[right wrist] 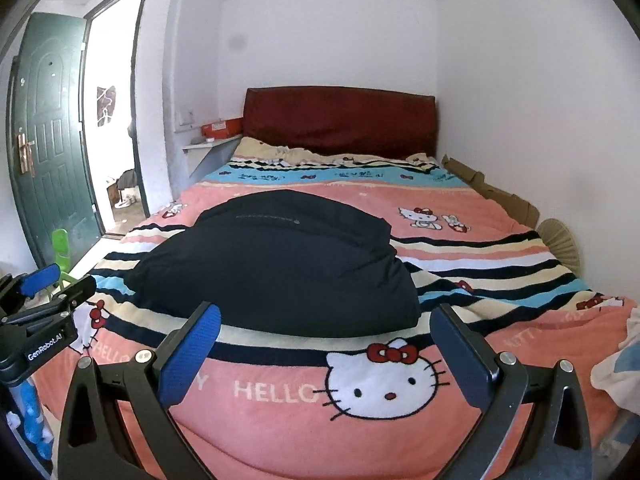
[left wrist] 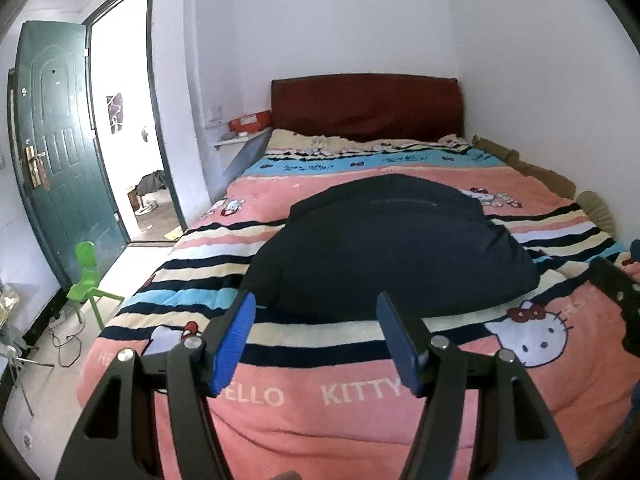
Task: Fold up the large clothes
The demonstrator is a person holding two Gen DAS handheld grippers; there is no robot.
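Standing open at the far left, the green door [left wrist: 60,148] is showing a bright room beyond, and a small green chair [left wrist: 86,280] is sitting on the floor below it. Moving right, the left gripper [left wrist: 316,336] is hanging over the near end of the bed, its blue pads spread wide with nothing between them. The dark folded garment [left wrist: 384,248] is lying in a puffy heap across the middle of the striped cartoon-cat blanket [left wrist: 360,400], just beyond the fingertips and touching neither tool. Behind it the red headboard [left wrist: 366,104] is leaning against the white wall. Further right, the right gripper [right wrist: 326,354] is likewise gaping empty above the blanket. At the far right edge a pale cloth [right wrist: 620,364] is showing, possibly another garment, though it is cut off.
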